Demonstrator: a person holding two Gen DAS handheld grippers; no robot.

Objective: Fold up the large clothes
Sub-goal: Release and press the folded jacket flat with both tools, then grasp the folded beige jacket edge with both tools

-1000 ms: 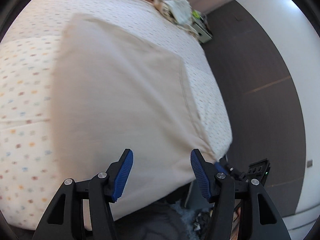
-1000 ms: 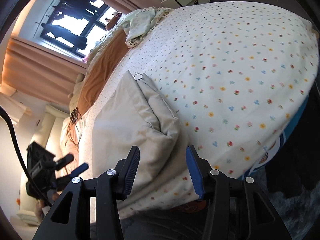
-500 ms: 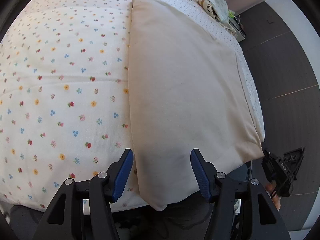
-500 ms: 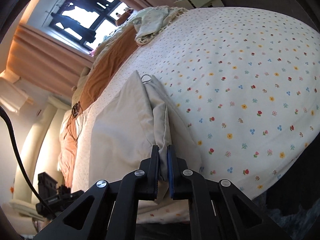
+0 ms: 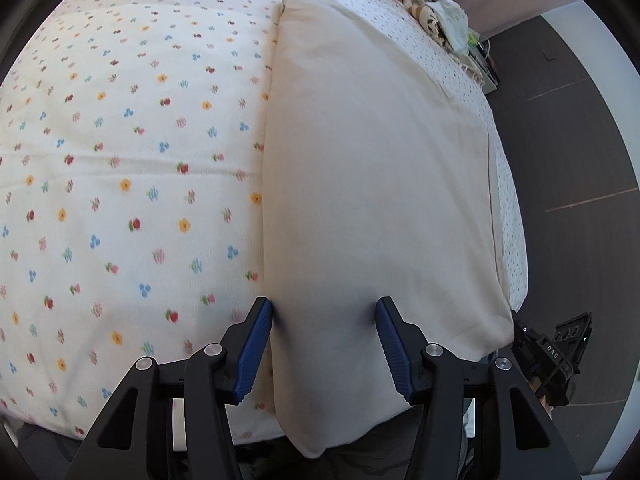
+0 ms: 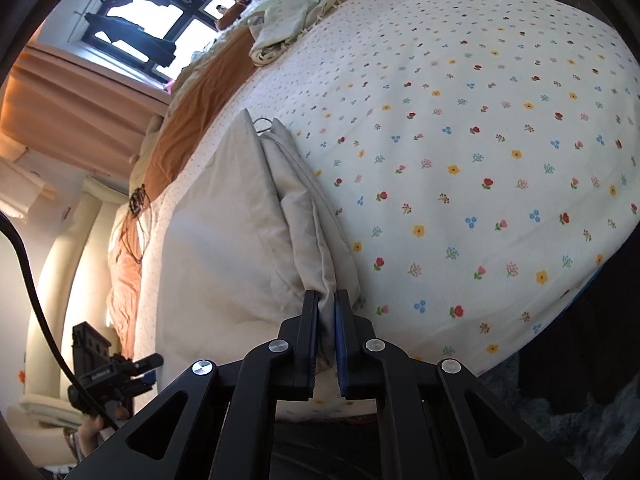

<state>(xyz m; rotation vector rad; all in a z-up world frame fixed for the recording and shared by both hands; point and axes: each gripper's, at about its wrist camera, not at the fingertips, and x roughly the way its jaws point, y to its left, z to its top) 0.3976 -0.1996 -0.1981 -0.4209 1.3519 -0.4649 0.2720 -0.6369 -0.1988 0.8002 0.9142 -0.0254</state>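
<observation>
A: Two grippers on one cream garment (image 5: pixel 376 184), folded into a long strip down the flowered bedspread (image 5: pixel 120 184), its near end hanging over the bed's near edge.

B: The right gripper (image 6: pixel 327 300) has clamped down on the near right corner, layers of cloth pinched tight between the pads.

A: That anchors one corner, I'd say, so the stack of layers can't slide apart.

B: And the left gripper (image 5: pixel 324 312)?

A: About half open, jaws easing inward, straddling the near left edge of the cloth. The left pad is right at the fold; no pinch yet.

B: Both near corners held would let the strip be carried toward the far end.

A: Far off, a crumpled pile (image 5: pixel 440 12) waits.
</observation>
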